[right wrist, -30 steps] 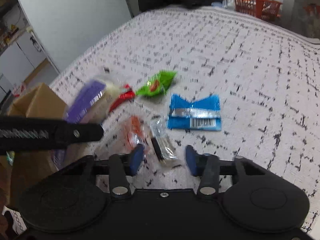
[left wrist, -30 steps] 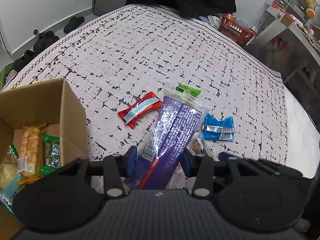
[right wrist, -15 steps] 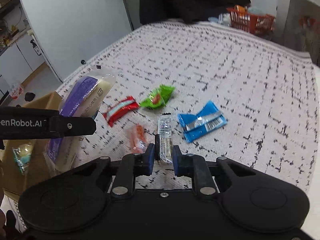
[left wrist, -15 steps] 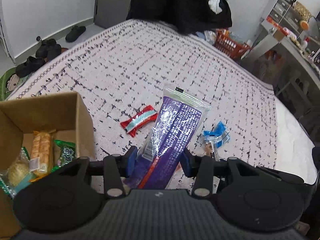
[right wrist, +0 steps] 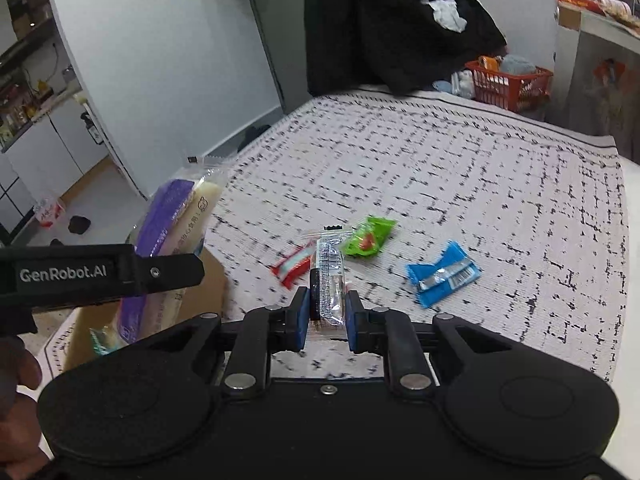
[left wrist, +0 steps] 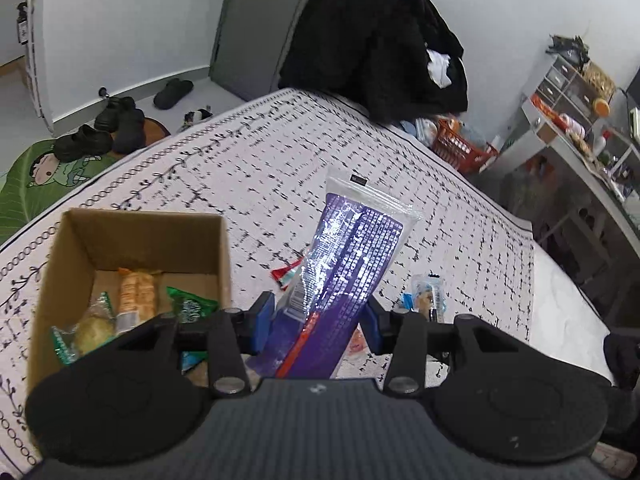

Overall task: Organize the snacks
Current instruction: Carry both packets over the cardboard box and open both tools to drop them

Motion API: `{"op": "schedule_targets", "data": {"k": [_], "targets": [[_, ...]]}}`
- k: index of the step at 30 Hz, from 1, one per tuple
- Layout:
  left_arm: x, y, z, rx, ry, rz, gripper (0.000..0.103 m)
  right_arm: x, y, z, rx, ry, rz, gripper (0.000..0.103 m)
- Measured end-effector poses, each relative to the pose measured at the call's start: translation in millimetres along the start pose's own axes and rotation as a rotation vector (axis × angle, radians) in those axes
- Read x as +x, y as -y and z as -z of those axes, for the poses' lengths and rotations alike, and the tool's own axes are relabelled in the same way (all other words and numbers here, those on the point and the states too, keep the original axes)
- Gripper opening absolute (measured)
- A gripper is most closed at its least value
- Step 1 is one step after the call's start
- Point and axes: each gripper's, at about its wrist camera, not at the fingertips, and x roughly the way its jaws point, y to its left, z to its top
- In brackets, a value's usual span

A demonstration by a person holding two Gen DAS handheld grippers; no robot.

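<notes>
The left gripper (left wrist: 316, 324) is clamped on a long purple snack packet (left wrist: 348, 256), which rises tilted above the bed cover, just beside the open cardboard box (left wrist: 72, 248) at the cover's near left edge. Inside the box lie an orange wafer pack (left wrist: 137, 294), a green packet (left wrist: 188, 306) and a pale round snack in clear wrap (left wrist: 90, 330). The right gripper (right wrist: 328, 320) is closed on a small clear packet with a dark end (right wrist: 329, 276), held off the patterned bed cover (right wrist: 460, 168). Beyond it on the cover lie a red wrapper (right wrist: 294, 264), a green wrapper (right wrist: 368, 238) and, further right, a blue wrapper (right wrist: 442, 274), all apart from each other. An orange basket (right wrist: 508, 84) stands past the far edge.
</notes>
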Motion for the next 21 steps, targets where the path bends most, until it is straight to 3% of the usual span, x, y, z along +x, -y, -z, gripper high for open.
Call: {"op": "schedule_targets", "data": {"k": [8, 21], "targets": [[-22, -31, 2, -0.071, 0.032, -0.021, 0.045, -9, -33, -4, -0.021, 0.015, -0.029, 0.018], [-25, -72, -1, -0.175, 0.027, -0.059, 0.045, -6, -75, -9, -0.049, 0.018, -0.054, 0.018]]}}
